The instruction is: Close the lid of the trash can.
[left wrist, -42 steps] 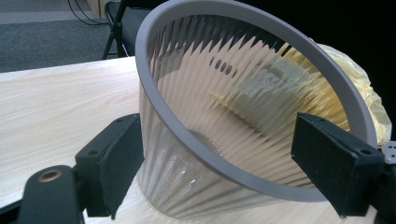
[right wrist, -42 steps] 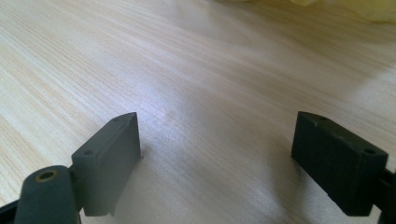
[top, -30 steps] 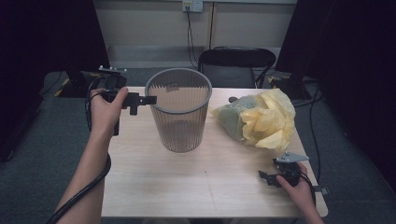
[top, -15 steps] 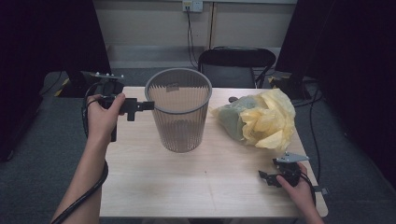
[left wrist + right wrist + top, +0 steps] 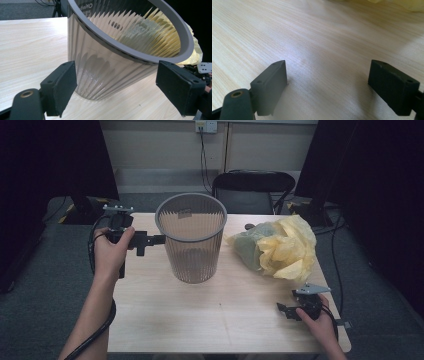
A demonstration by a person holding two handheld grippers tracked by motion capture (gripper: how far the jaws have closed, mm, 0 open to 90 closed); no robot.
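Step in hand, as judged from the layout: take hold of the waste basket (image 5: pixel 191 237) at its rim with the left gripper (image 5: pixel 156 240), probably so that a liner from the bag pile (image 5: pixel 280 247) can be fitted.

Position of parts. The waste basket stands upright on the desk (image 5: pixel 165 320), towards the far middle, mouth up. The left gripper is level with the grey rim (image 5: pixel 140 47) on the basket's left side, jaws apart, close to the rim; contact cannot be confirmed from the high view. In the left gripper view the ribbed translucent wall (image 5: pixel 100 72) lies between and beyond the two jaws. The right gripper (image 5: pixel 287 311) rests low at the near right corner of the desk, jaws apart and holding nothing, well apart from the basket. The bag pile, yellow and pale green plastic, lies just to the right of the basket.

Procedure for a sound grip:
1. Align the jaws so that one passes inside the rim and one outside; at present both appear to be outside the wall.
2. Advance until the rim band sits fully between the pads, then close.
3. Grip the solid band, not the ribbed wall, which looks thin and likely to flex.
4. Keep the basket's base flat on the desk; a high sideways push may tip it towards the bags
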